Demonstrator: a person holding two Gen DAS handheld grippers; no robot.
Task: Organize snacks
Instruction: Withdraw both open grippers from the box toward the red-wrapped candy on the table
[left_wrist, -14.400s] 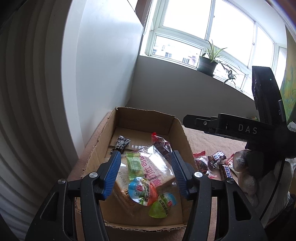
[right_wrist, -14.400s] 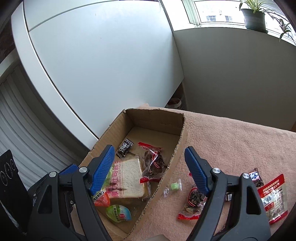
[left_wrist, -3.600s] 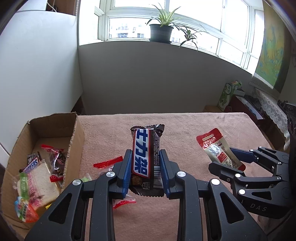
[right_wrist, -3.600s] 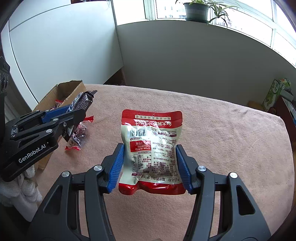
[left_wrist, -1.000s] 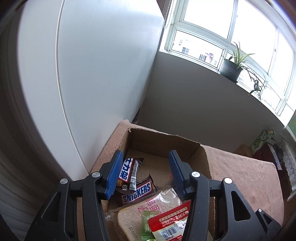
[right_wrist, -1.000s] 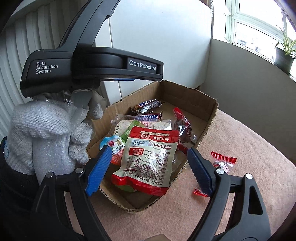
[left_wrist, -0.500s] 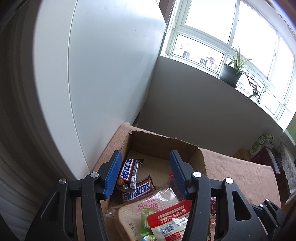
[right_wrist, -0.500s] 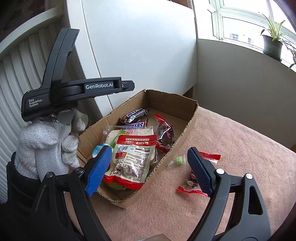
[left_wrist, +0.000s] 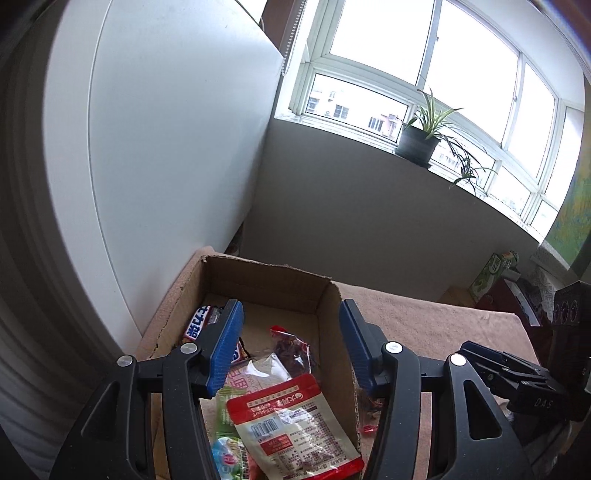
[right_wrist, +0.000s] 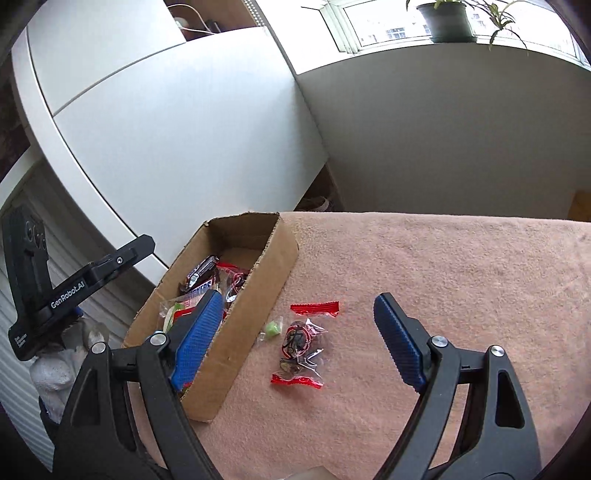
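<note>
Clear red-ended snack packet (right_wrist: 298, 349), on bench beside box (right_wrist: 258, 295): light, crinkly, slippery; take mid-body. Both tongs, right (right_wrist: 299, 339) and left (left_wrist: 291, 343), wide, empty.

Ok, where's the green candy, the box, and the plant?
green candy (right_wrist: 272, 328), right wrist view, middle of its wrapper
box (right_wrist: 258, 314), right wrist view, outer side wall
plant (left_wrist: 419, 144), left wrist view, its dark pot
</note>
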